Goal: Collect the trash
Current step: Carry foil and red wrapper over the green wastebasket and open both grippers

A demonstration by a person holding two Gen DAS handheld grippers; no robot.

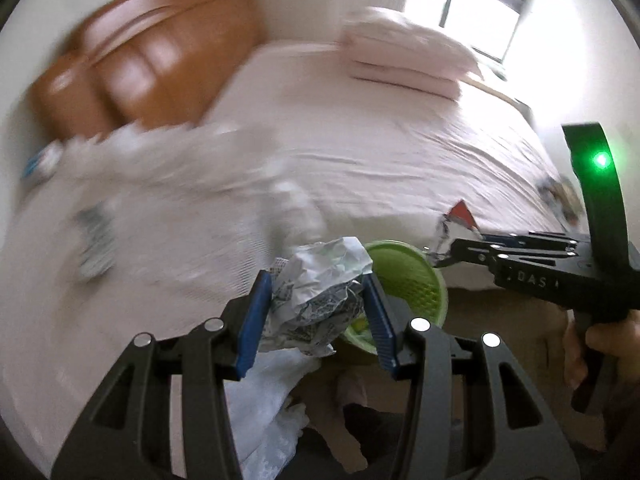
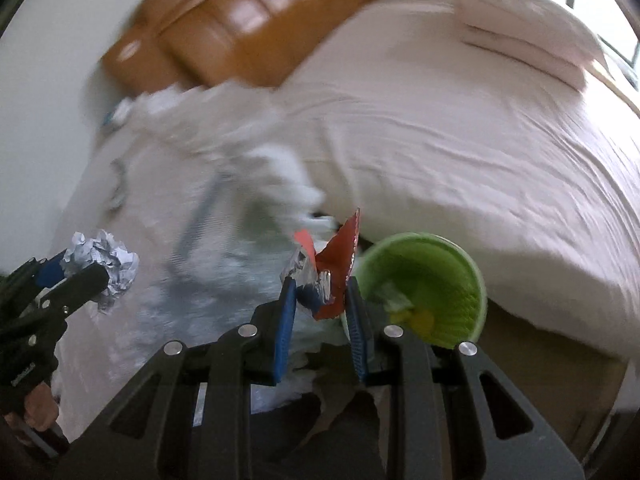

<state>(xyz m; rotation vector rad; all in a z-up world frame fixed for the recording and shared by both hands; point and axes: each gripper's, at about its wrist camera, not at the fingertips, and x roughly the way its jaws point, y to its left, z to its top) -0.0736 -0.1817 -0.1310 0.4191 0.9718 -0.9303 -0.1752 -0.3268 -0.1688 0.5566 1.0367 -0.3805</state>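
**Two handfuls of trash, one small bin**

A crumpled printed paper ball (image 1: 316, 292) is clamped by the left gripper (image 1: 316, 312), its jaws part-way closed. A red-and-foil wrapper (image 2: 328, 276) is pinched in the right gripper (image 2: 320, 304), jaws nearly together. Both are held near the ribbed green plastic bin (image 2: 460, 280) by the bed (image 1: 360, 140). The light, springy wrapper could easily be dropped past the rim, or the tilted bin could be knocked over.

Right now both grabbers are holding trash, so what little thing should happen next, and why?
Probably carry the right gripper, shut on the red wrapper, over the green bin's open mouth. It sits closest, and the bin already holds scraps. The left gripper can follow with its crumpled paper.
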